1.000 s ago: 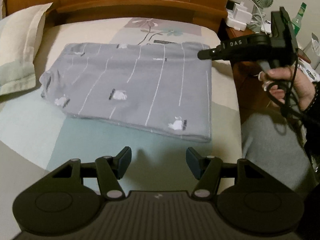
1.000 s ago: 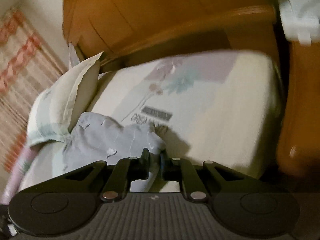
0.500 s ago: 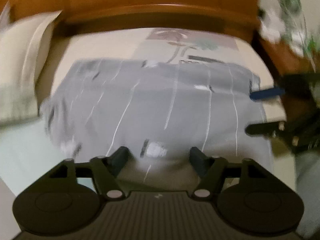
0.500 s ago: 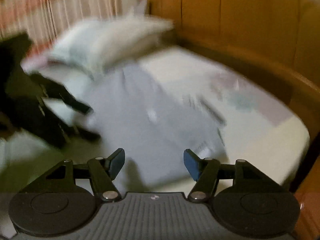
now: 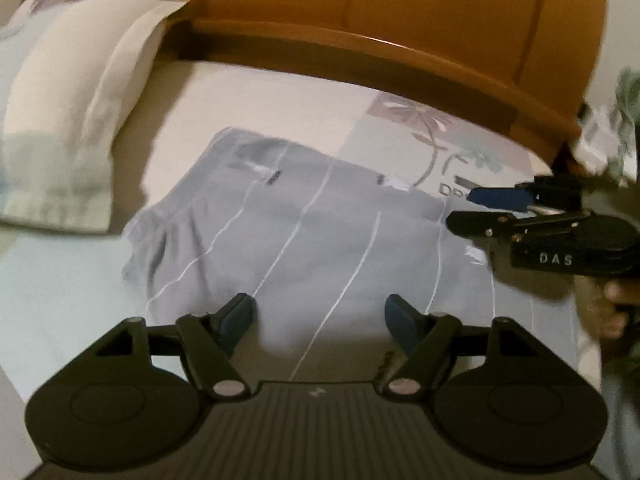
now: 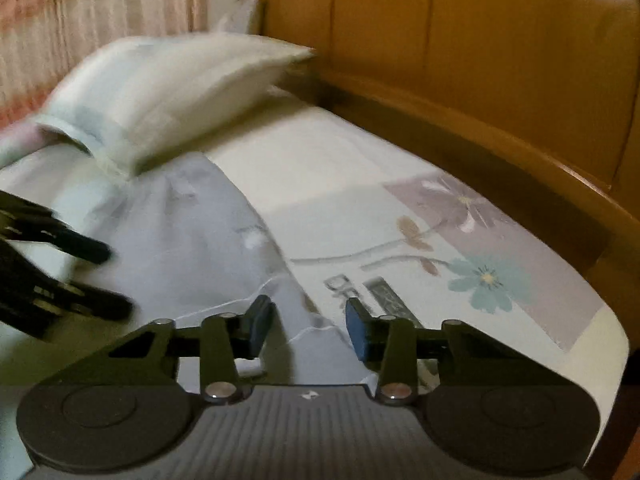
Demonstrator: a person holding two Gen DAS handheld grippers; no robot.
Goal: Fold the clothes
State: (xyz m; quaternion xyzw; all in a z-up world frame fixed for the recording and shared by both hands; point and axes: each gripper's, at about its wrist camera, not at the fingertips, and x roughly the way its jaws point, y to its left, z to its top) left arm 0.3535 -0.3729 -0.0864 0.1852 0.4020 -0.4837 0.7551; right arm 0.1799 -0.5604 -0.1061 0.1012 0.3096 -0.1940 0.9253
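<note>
Two tools, left tool (image 5: 319, 320) and right tool (image 6: 307, 326), both agape over one folded grey garment (image 5: 320, 232).

Bedroom inventory, by count:

- Folded garment (image 5: 320, 240): one, grey with thin white stripes and small printed motifs, lay on the bed.
- Pillow (image 5: 76, 128): one, cream and pale green, sat at the head end.
- Bed (image 5: 280, 104): one, with one floral sheet.
- Headboard (image 5: 400, 20): one, orange-brown wood, panelled.
- Claws: two. Left claw (image 5: 319, 322), one, with two blue-padded fingers set wide apart; right claw (image 6: 308, 326), one, with two fingers likewise parted.
- Curtain (image 6: 80, 20): one, striped pink and cream.
- Printed flowers on the sheet: two counted in the right wrist view.
</note>
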